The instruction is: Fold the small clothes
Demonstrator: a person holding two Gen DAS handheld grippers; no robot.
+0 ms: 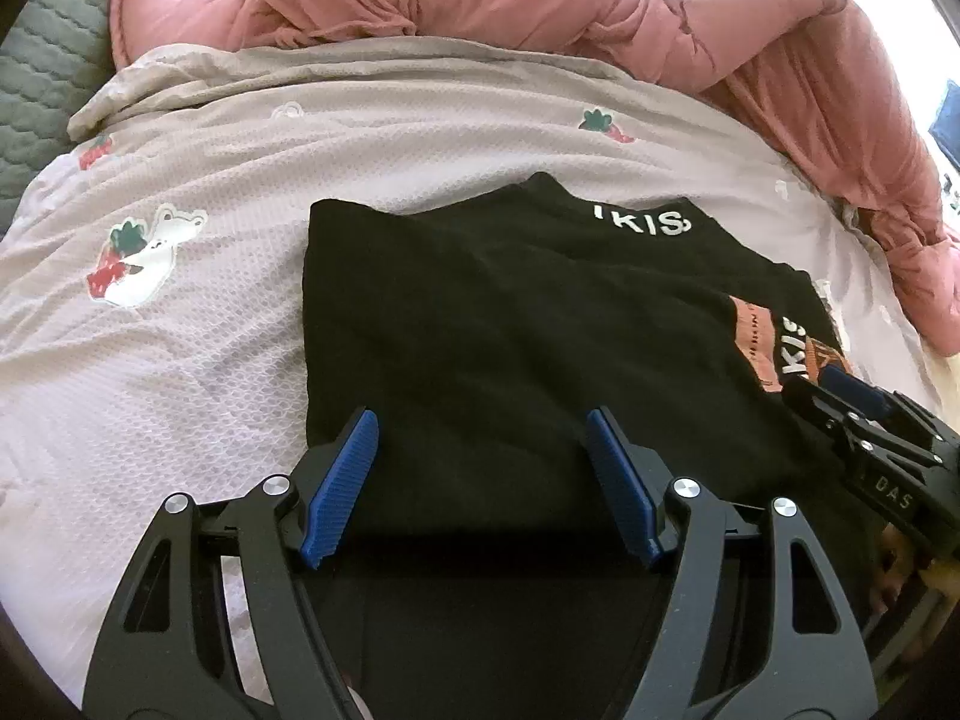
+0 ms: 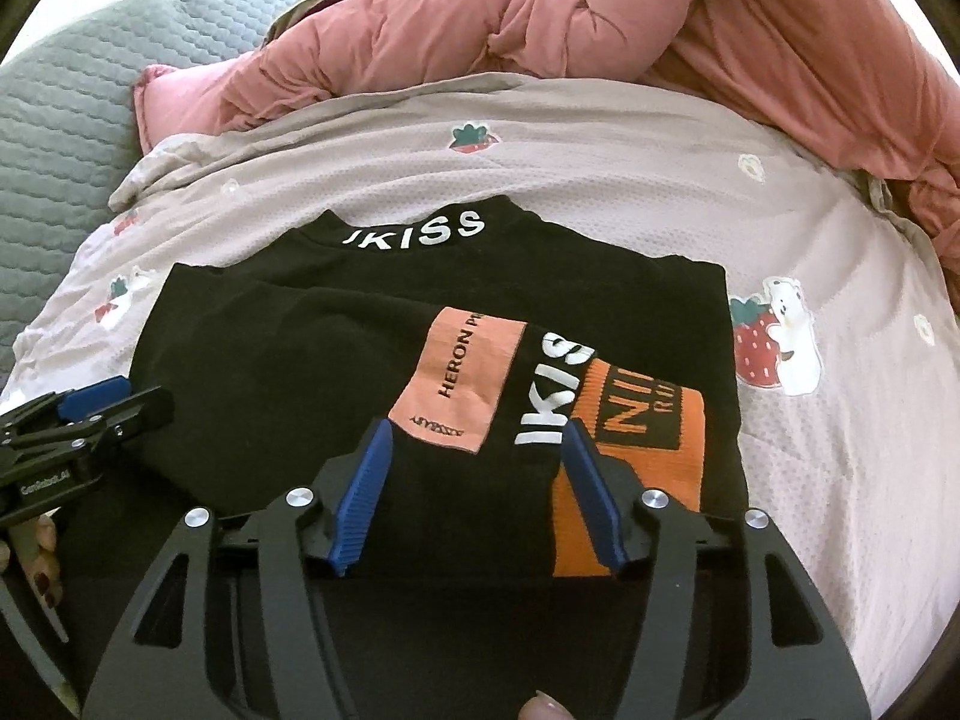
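A black shirt [image 1: 498, 324] with white "IKISS" lettering and orange patches lies partly folded on the bed; it also shows in the right wrist view [image 2: 288, 348]. My left gripper [image 1: 483, 426] is open, hovering over the shirt's near left part, holding nothing. My right gripper [image 2: 477, 441] is open over the shirt's near right part, by the orange patches [image 2: 462, 378]. The right gripper shows at the right edge of the left wrist view [image 1: 840, 387]. The left gripper shows at the left edge of the right wrist view [image 2: 120, 399].
The shirt lies on a pale pink strawberry-print sheet [image 1: 180, 330], also in the right wrist view [image 2: 840, 420]. A bunched pink quilt [image 1: 660, 6] lies behind, and a grey quilted cover [image 2: 66, 108] at far left.
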